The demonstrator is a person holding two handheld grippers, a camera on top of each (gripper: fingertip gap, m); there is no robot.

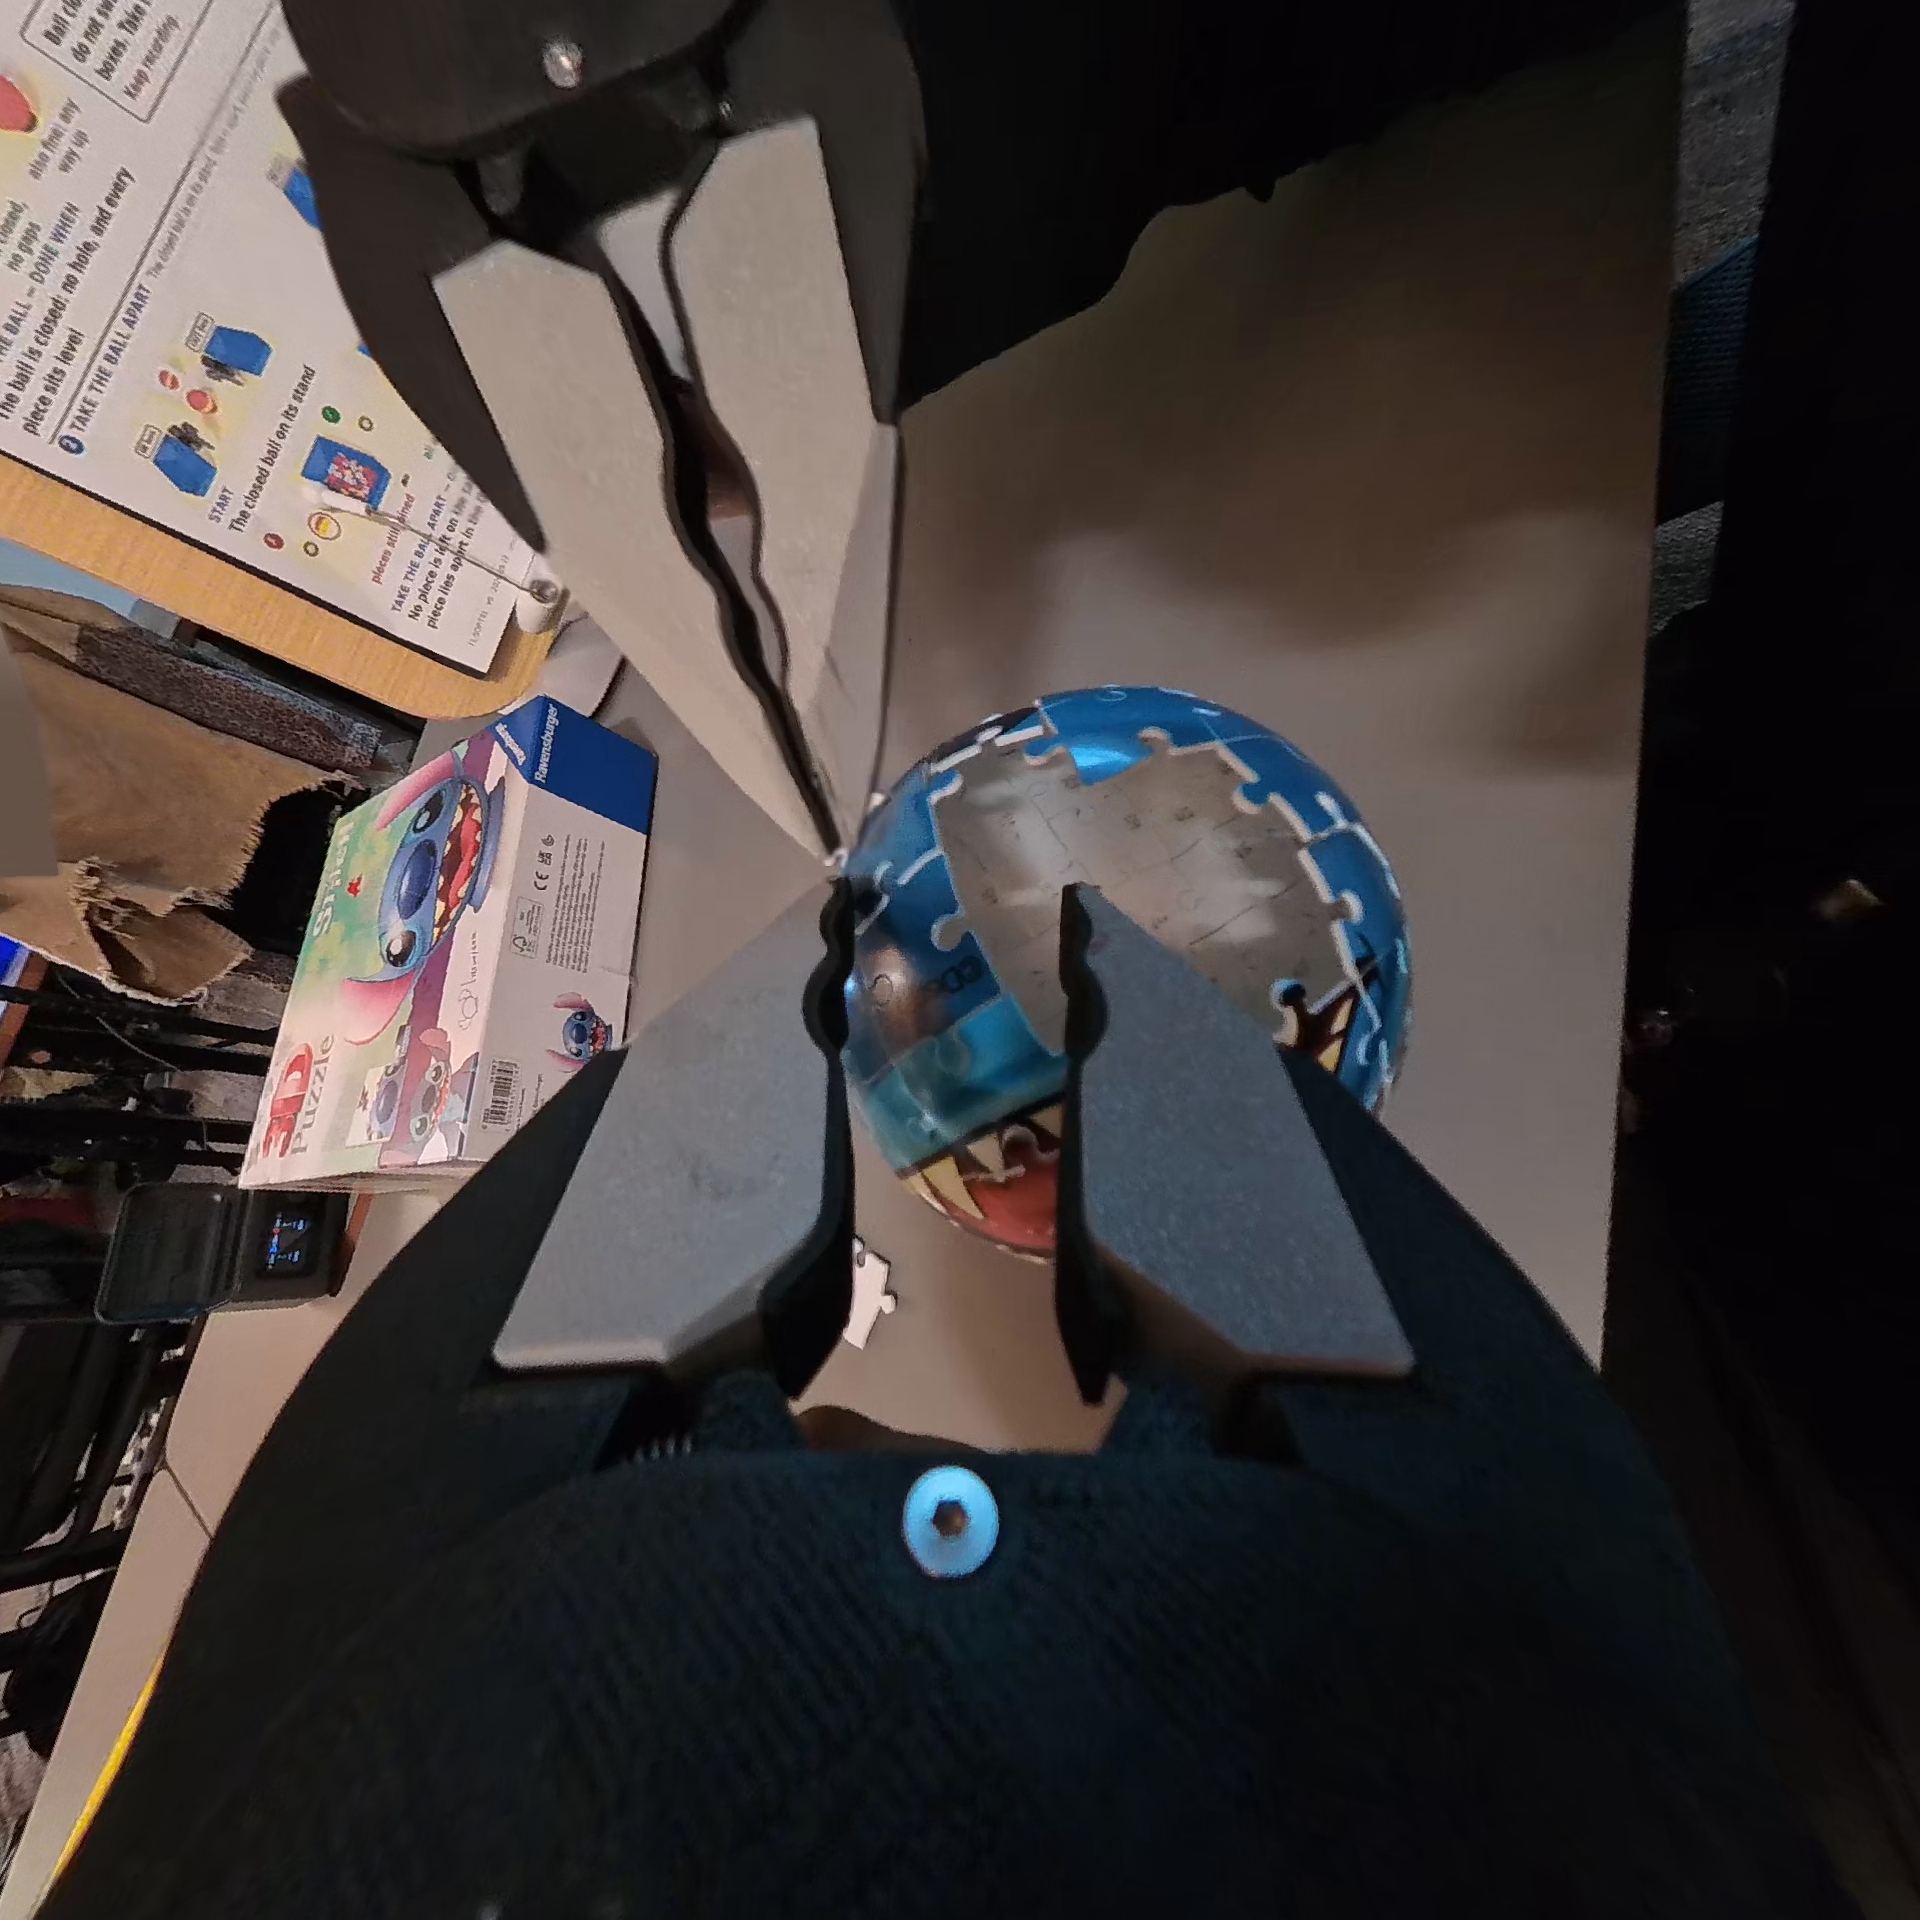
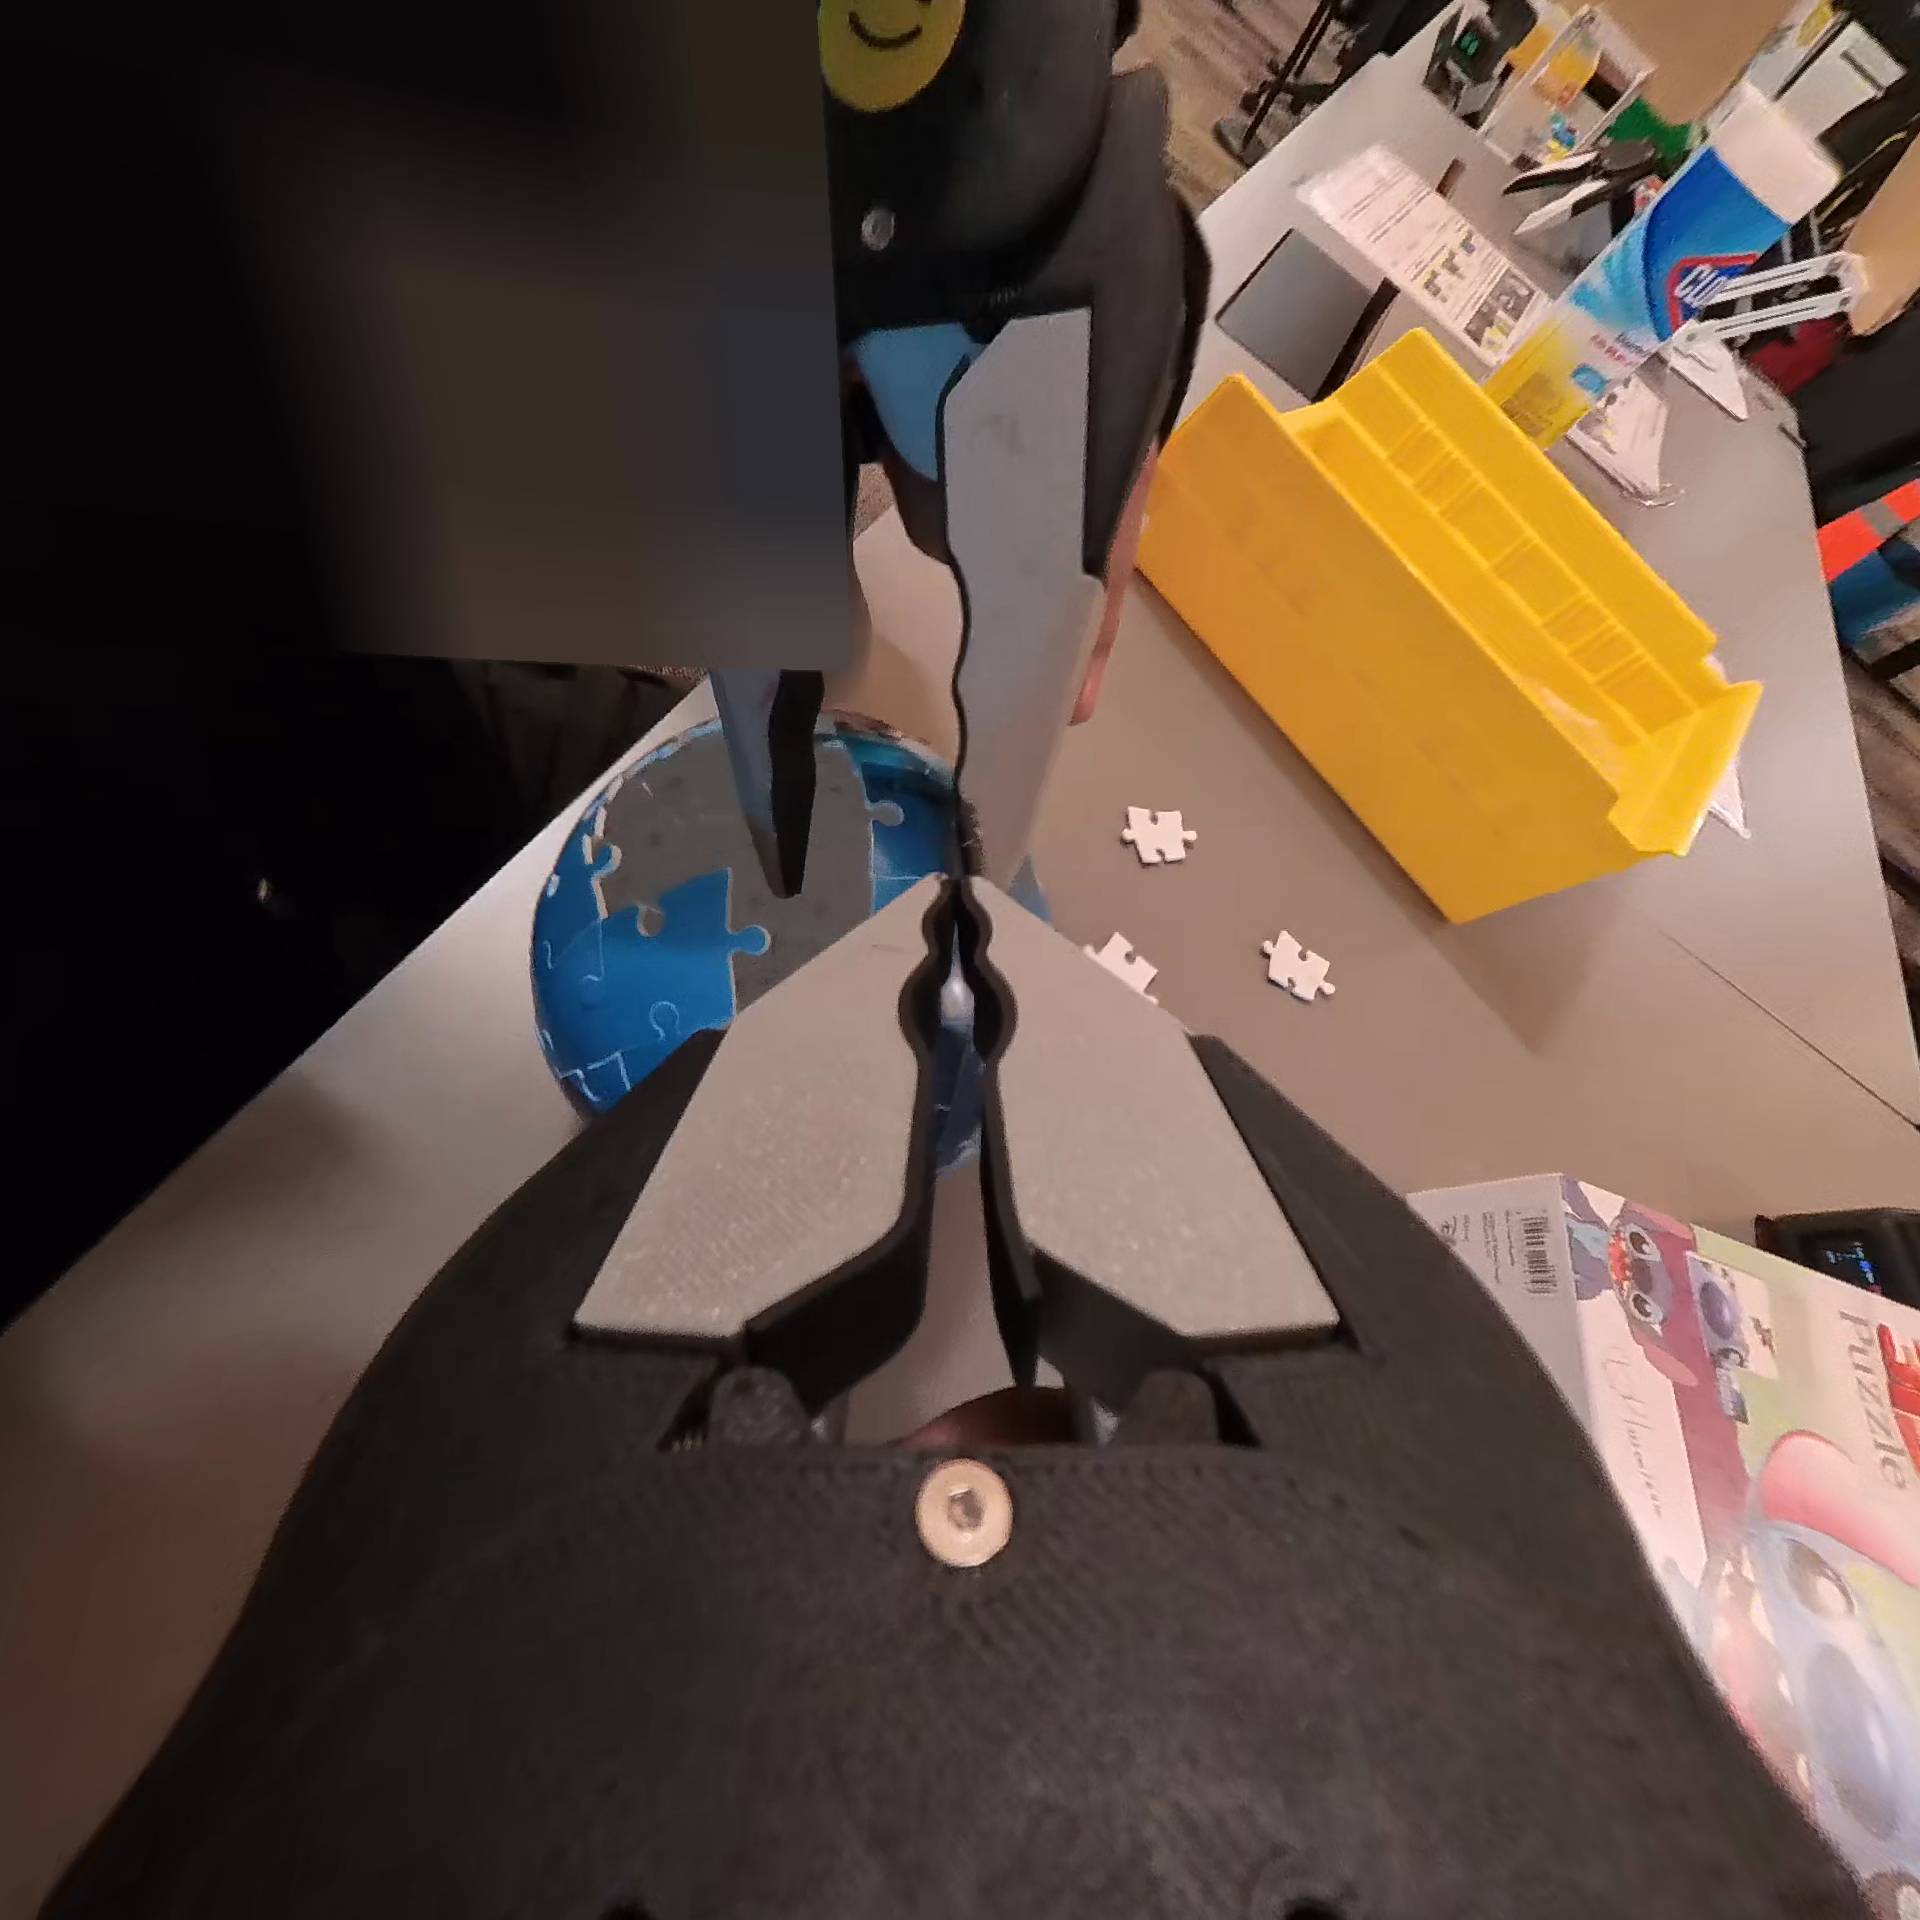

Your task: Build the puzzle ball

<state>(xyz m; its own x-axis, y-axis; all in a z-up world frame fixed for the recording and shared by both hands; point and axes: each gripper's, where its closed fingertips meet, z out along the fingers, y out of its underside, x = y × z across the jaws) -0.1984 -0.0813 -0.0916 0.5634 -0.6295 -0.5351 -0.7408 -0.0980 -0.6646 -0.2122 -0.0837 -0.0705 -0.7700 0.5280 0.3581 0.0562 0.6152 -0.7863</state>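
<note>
The blue puzzle ball (image 1: 1340, 883) lies on the grey table (image 1: 1351, 468), with a large opening on top that shows its white inside. My left gripper (image 1: 956, 899) is closed onto the ball's wall, with one finger inside the opening and the other outside. It also shows in the right wrist view (image 2: 883, 862). My right gripper (image 2: 951, 899) is shut at the ball's (image 2: 623, 977) edge, tip to tip with the left outer finger. A small white bit of a puzzle piece (image 1: 836, 859) shows at its tips (image 1: 826, 842). Loose white pieces (image 2: 1158, 834) (image 2: 1297, 964) lie nearby.
A yellow bin (image 2: 1455, 623) stands behind the loose pieces. The puzzle box (image 1: 457, 935) (image 2: 1714, 1403) lies beside the ball. An instruction sheet (image 1: 156, 312) sits on a wooden board. One white piece (image 1: 868, 1299) lies under my left gripper. The table's edge (image 1: 1652, 727) is close behind the ball. My two grippers' fingertips are within a few centimetres of each other.
</note>
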